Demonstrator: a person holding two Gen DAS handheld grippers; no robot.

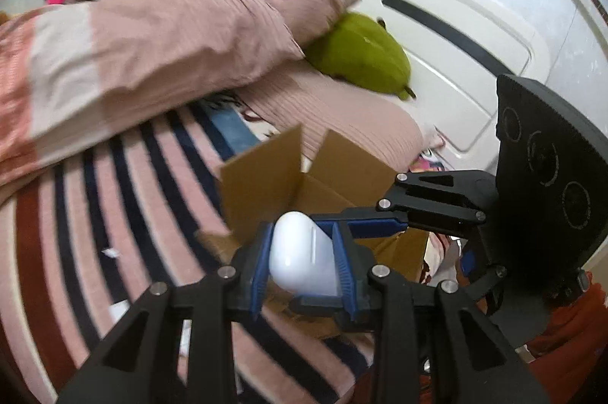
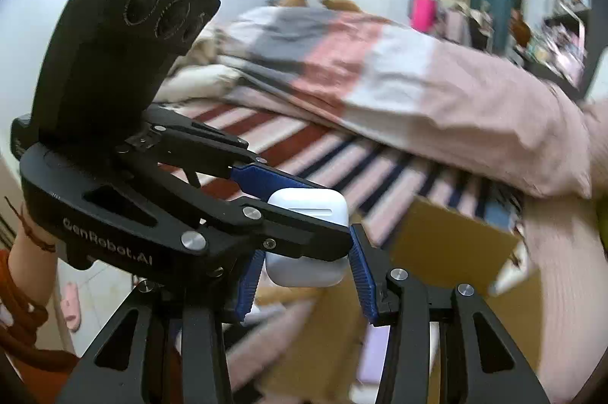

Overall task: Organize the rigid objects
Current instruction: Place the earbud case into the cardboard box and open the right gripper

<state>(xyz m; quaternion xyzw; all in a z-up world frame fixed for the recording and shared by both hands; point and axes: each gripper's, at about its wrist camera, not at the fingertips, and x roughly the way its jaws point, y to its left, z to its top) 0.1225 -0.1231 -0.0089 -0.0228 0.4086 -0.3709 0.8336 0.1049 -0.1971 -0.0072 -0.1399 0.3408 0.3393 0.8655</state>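
My left claw (image 1: 302, 261) is clamped on a white earbud case (image 1: 304, 254), its blue pads (image 1: 262, 267) pressing both sides of it. The case hangs above an open cardboard box (image 1: 266, 176) that sits on the striped bed cover (image 1: 114, 195). My right claw (image 2: 304, 274) has its blue fingers (image 2: 363, 278) spread apart on either side of the same case (image 2: 307, 271), near it, though I cannot tell whether they touch it. From the right wrist camera I see the left claw (image 2: 300, 202) crossing in from the left, gripping the case at its upper part. Behind the box lies a pink quilt (image 1: 152, 39) and, beside the pillow (image 1: 315, 5), a green pear-shaped cushion (image 1: 361, 54) near the white headboard (image 1: 437, 35).
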